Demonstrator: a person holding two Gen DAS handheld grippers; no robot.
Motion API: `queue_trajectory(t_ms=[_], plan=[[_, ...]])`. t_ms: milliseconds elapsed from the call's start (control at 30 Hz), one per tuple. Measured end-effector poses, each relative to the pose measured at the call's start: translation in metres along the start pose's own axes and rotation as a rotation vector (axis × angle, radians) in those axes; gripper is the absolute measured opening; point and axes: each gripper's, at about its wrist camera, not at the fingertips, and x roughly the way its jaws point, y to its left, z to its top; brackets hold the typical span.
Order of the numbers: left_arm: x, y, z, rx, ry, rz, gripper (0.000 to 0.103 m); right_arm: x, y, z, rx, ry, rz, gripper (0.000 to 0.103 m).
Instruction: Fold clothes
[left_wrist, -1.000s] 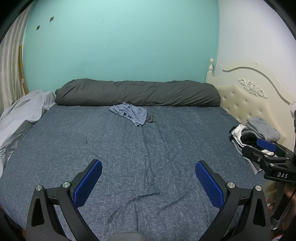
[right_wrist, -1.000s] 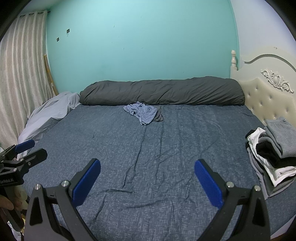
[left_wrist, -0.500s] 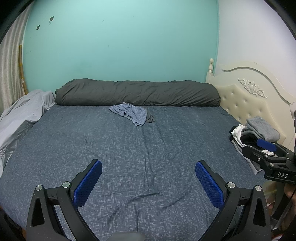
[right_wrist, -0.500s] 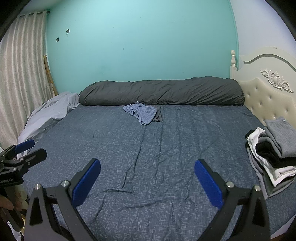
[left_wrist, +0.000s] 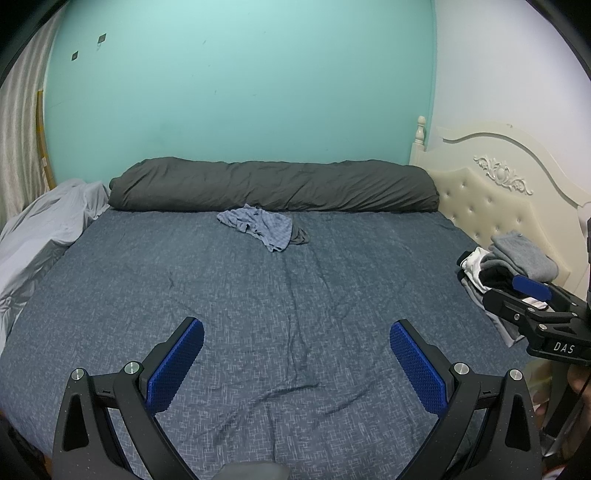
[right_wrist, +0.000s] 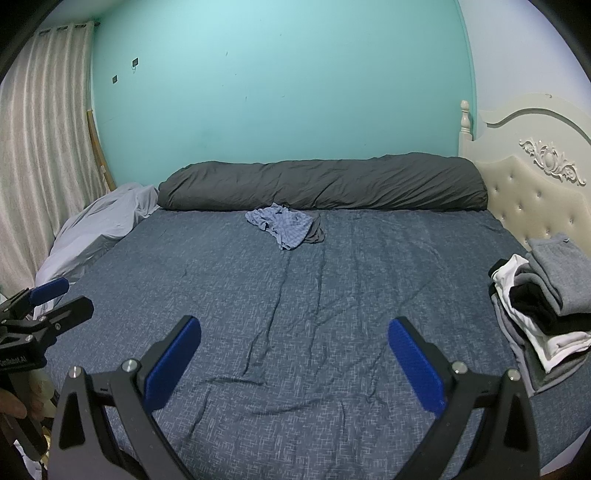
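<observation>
Both our left gripper (left_wrist: 295, 363) and right gripper (right_wrist: 293, 363) gape empty; overreaching for the far crumpled garment (left_wrist: 260, 227) risks toppling the folded stack (right_wrist: 546, 295).

The bed (left_wrist: 258, 314) is covered in matt blue cloth with a fine crosshatch weave, lightly creased. A crumpled garment (left_wrist: 264, 228) of thin, soft blue checked cloth lies on it, just before a roll of matt dark grey bedding (left_wrist: 273, 184). The headboard (right_wrist: 535, 206) is cream tufted padding, faintly glossy. Both the left gripper (left_wrist: 295, 362) and right gripper (right_wrist: 293, 358) are matt black plastic with textured blue pads (left_wrist: 177, 365) and shiny metal screws.
</observation>
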Motion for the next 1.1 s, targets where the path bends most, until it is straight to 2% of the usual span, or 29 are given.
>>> queue_trajectory(t_ms=[1100], plan=[[0.0031, 0.0009, 0.0034, -0.002, 0.001, -0.007, 0.103, 0.0026, -0.0027, 0.0015, 0.003, 0.002, -0.001, 0.102]])
